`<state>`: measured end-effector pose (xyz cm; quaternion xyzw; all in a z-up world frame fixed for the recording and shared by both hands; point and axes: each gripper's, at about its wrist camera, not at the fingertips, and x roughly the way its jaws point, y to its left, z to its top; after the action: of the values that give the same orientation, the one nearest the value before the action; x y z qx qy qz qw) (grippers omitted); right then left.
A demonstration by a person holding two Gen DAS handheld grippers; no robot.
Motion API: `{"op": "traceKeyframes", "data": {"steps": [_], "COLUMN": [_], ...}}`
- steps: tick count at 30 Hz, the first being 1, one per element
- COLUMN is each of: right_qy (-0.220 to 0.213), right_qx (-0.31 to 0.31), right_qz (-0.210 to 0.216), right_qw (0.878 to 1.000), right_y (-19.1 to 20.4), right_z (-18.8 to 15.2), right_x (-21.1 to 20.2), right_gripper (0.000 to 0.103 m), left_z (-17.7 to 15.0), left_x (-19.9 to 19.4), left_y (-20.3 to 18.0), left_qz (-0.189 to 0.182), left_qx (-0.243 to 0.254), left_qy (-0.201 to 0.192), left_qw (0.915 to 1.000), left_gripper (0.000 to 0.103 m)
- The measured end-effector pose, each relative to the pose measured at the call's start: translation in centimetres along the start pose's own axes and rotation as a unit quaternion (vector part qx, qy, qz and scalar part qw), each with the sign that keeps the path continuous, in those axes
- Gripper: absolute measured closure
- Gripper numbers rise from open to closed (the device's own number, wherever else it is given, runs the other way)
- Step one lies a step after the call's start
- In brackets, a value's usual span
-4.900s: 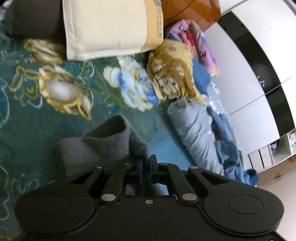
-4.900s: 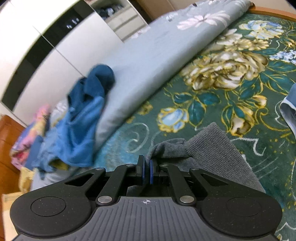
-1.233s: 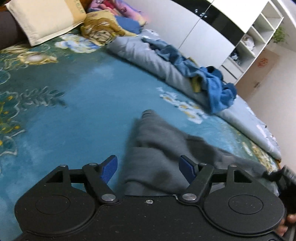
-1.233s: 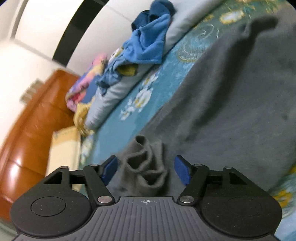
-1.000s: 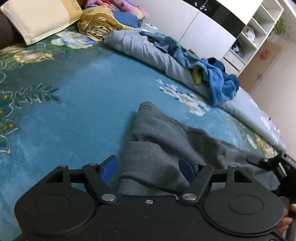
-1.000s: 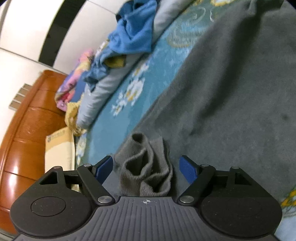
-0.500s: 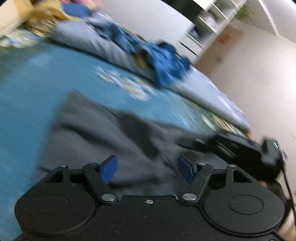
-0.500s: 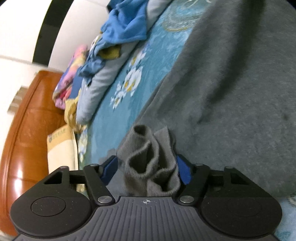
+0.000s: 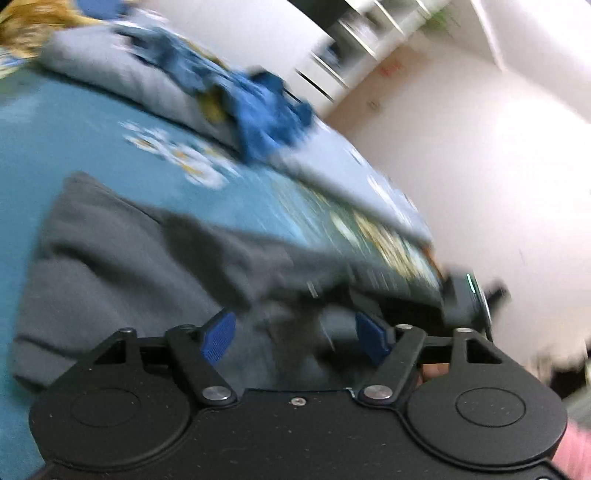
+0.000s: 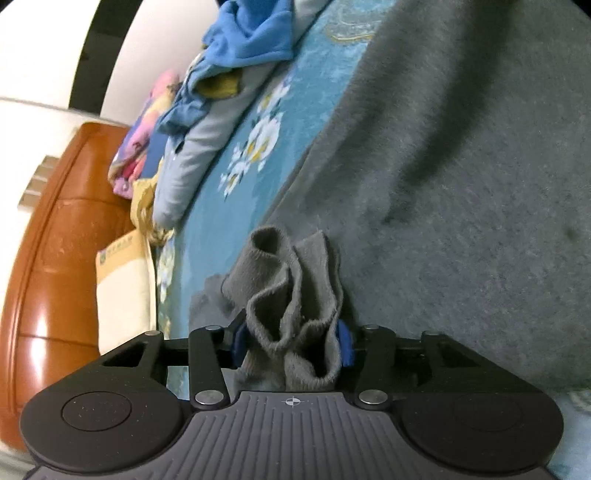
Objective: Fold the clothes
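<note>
Across the teal floral bedspread [image 10: 295, 122] a dark grey knitted sweater [image 10: 461, 184] is laid out flat, filling most of the right wrist view. At its near edge a bunched ribbed cuff [image 10: 291, 295] of the same grey knit is seen standing up in folds between the blue pads of the right gripper [image 10: 291, 341]. The jaws of that gripper are drawn in against the wad of fabric from both sides, so the cuff is pinched, though the pads are kept apart by the thickness of the cloth.

Seen from the left wrist, the view is blurred. The left gripper [image 9: 295, 338] is held with its jaws spread wide, and its blue pads [image 9: 218, 338] are well apart; grey fabric of the sweater [image 9: 147, 266] is seen beyond and between them, but whether it is touched cannot be told. A black device with a small green light [image 9: 467, 295] is visible at the far right edge of the garment.

Along the far side of the bed a pale grey rolled quilt [image 10: 199, 147] is laid, with a crumpled bright blue garment [image 10: 255, 33] on top of it. Near the orange-brown wooden headboard [image 10: 55, 221] a cream pillow [image 10: 122, 295] and a pink patterned bundle [image 10: 144, 125] are placed. White walls and open white shelving [image 9: 354, 33] are seen behind the bed.
</note>
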<state>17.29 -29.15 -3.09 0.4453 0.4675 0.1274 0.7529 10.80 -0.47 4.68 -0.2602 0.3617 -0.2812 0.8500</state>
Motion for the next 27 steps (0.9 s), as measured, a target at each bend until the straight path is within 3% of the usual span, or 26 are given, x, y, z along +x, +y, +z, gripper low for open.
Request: {"op": "traceKeyframes", "data": {"steps": [1, 5, 8, 13, 17, 22, 24, 27], "right_qy": [-0.002, -0.012, -0.025, -0.066, -0.085, -0.061, -0.064, -0.072], "right_qx": [0.001, -0.011, -0.052, -0.187, -0.201, -0.145, -0.109, -0.105], "right_qz": [-0.001, -0.002, 0.016, 0.02, -0.027, -0.09, -0.073, -0.071], "right_qw": [1.0, 1.0, 0.998, 0.98, 0.976, 0.983, 0.989, 0.989], "right_y": [0.0, 0.4, 1.6, 6.1, 5.9, 2.7, 2.0, 2.0], "right_z": [0.0, -0.4, -0.1, 0.1, 0.8, 1.2, 1.4, 1.4], "right_x": [0.2, 0.1, -0.7, -1.9, -2.0, 0.5, 0.3, -0.8], "right_gripper": [0.062, 0.086, 0.088, 0.088, 0.088, 0.088, 0.087, 0.078], "left_z": [0.3, -0.2, -1.2, 0.1, 1.1, 1.5, 1.4, 1.2], "left_x": [0.3, 2.3, 3.1, 0.4, -1.8, -2.0, -2.1, -1.4], "left_y": [0.5, 1.5, 1.1, 1.4, 2.7, 3.7, 3.6, 3.3], "left_qz": [0.005, -0.023, -0.025, -0.05, -0.002, 0.132, 0.161, 0.197], "left_qx": [-0.017, -0.058, -0.044, -0.057, -0.059, -0.029, -0.01, 0.031], "left_qy": [-0.004, 0.027, 0.048, 0.001, -0.036, -0.049, -0.051, -0.036], "left_qw": [0.9998, 0.9977, 0.9976, 0.9971, 0.9976, 0.9896, 0.9856, 0.9793], "left_gripper": [0.031, 0.032, 0.032, 0.032, 0.032, 0.032, 0.031, 0.03]}}
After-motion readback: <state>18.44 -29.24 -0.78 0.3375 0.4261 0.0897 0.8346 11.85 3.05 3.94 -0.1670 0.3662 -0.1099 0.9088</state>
